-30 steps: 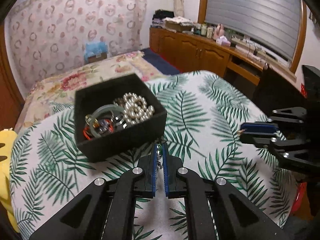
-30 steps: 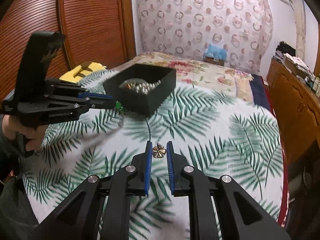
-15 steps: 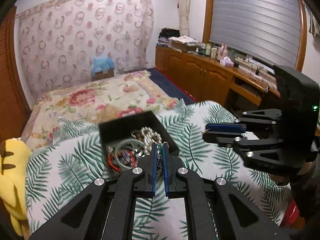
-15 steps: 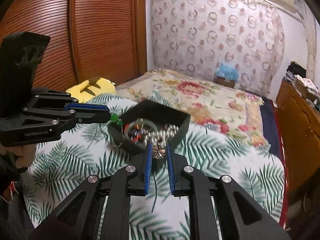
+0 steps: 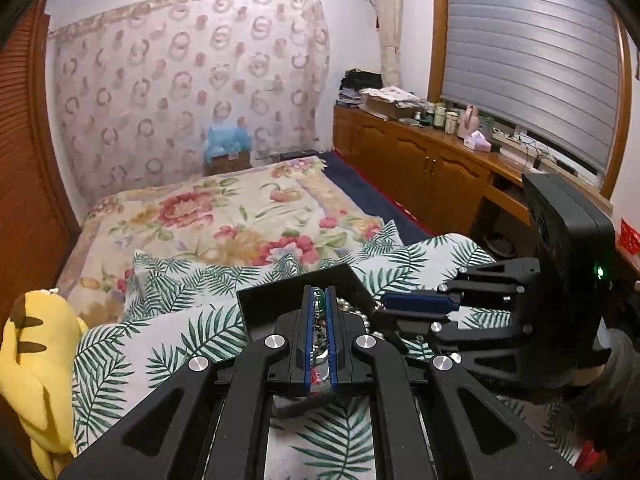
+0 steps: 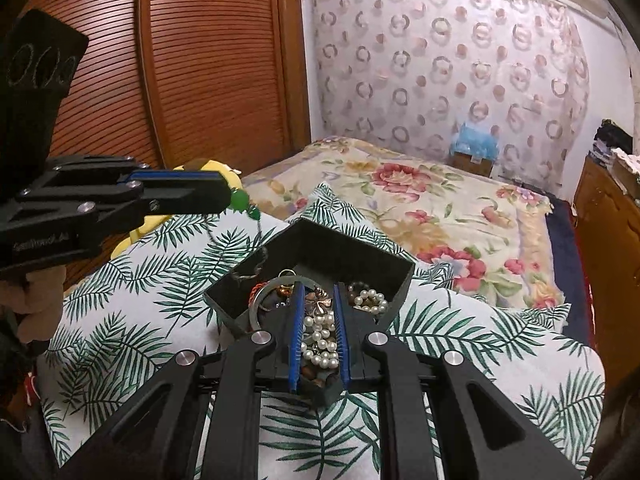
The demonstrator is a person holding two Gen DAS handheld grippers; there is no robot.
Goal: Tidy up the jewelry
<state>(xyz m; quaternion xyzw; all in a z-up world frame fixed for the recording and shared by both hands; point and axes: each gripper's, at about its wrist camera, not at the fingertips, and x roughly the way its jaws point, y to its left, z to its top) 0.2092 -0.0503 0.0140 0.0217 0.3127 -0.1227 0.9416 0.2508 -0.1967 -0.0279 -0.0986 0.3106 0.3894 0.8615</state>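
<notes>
Fingers of my right gripper (image 6: pixel 318 300) are pinching a small bronze flower-shaped piece (image 6: pixel 318 299) between the blue pads, holding it directly above the open black box (image 6: pixel 362 258). Beneath the piece, pearl beads (image 6: pixel 320 338) and a pale bangle (image 6: pixel 262 300) are lying inside the box, crowding its near half. My left gripper (image 5: pixel 319 300) is pressing its fingers together on a necklace with green beads (image 6: pixel 241 201); the chain is hanging from the tips and trailing down over the box's left rim, its lower end resting at the inner wall. From the left wrist view, the box's far corner is showing just past the fingertips, and the right gripper's tips are standing close beside it on the right, apart from mine.

The box is sitting on a leaf-print cover (image 6: pixel 132 288), with open cloth on all sides of it. A yellow plush toy (image 5: pixel 38 360) is lying at the cover's left edge. Beyond the leaf print, a floral bedspread (image 5: pixel 224 220) is stretching back to a patterned curtain (image 5: pixel 188 92). Wooden cabinets (image 5: pixel 420 164) are running along the right side under a shuttered window, and slatted wooden doors (image 6: pixel 192 56) are closing off the left.
</notes>
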